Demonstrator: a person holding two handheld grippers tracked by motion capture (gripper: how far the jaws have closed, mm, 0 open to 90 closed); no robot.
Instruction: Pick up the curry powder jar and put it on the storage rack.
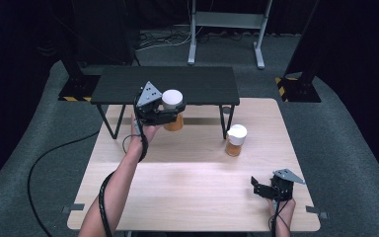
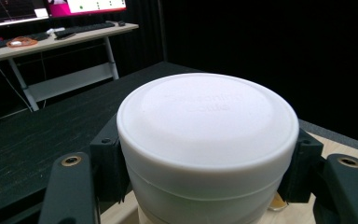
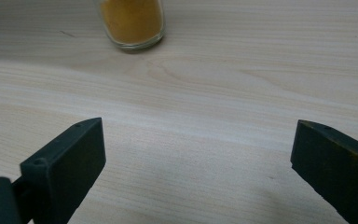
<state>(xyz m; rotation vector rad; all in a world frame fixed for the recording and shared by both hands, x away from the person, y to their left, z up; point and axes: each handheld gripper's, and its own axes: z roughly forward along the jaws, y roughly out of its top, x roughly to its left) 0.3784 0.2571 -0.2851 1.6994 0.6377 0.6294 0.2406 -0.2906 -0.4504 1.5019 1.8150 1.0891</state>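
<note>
A glass jar of orange powder with a white lid is clamped in my left gripper, just in front of the black shelf's front edge. In the left gripper view the white lid sits between the two black fingers, which press on the jar's sides below it. A second, similar jar stands upright on the wooden table, right of centre. My right gripper rests near the table's front right corner, jaws wide apart with nothing between them. Its own view has that gripper facing the second jar's base.
A low black shelf on thin legs stands across the back of the table. Its right leg is just left of the standing jar. A desk with monitors shows far off in the left gripper view.
</note>
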